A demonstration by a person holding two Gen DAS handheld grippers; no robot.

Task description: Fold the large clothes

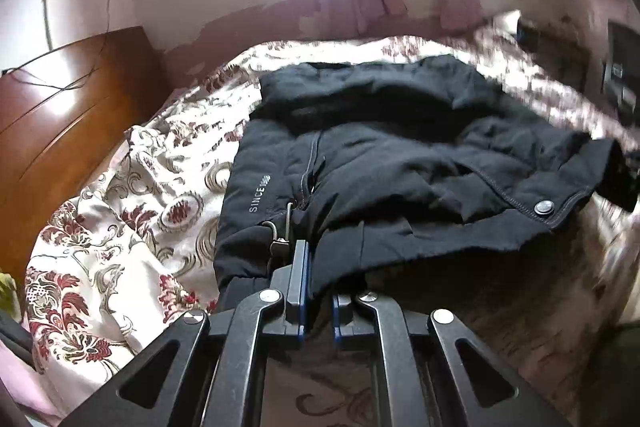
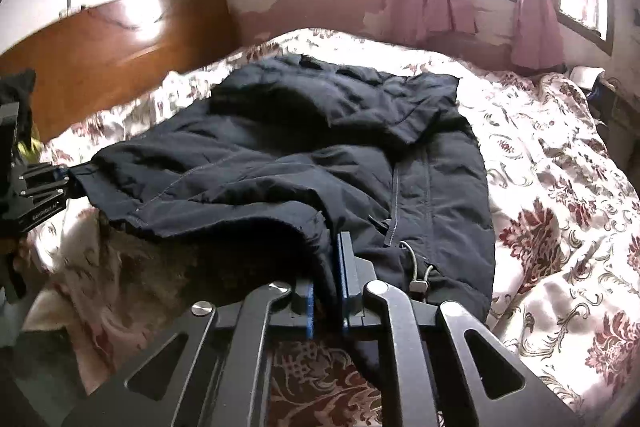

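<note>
Left wrist view: my left gripper (image 1: pixel 318 291) is pinched narrow on the near hem of the black jacket (image 1: pixel 400 155), which lies spread across the flowered bedspread (image 1: pixel 120 235) with its collar toward the window. The fold of cloth rides between the blue pads, and the right pad is mostly hidden under it, so I judge the bite to be shallow. A cord toggle (image 1: pixel 280 243) hangs just beside my left finger (image 1: pixel 298 279); it could snag on the finger when I lift. The far right of the picture is smeared, so I cannot tell what sits there.

Right wrist view: my right gripper (image 2: pixel 326 279) is also closed narrow on the jacket (image 2: pixel 320 147) hem, with the cloth bunched thick between the pads. The padded fabric looks slippery, and its weight could pull it out of either grip. My left gripper (image 2: pixel 44 183) shows at the left edge, holding another part of the hem. If I raise one side faster than the other, the fold will likely land crooked, and the loose bedspread (image 2: pixel 560 167) may drag up with it.
</note>
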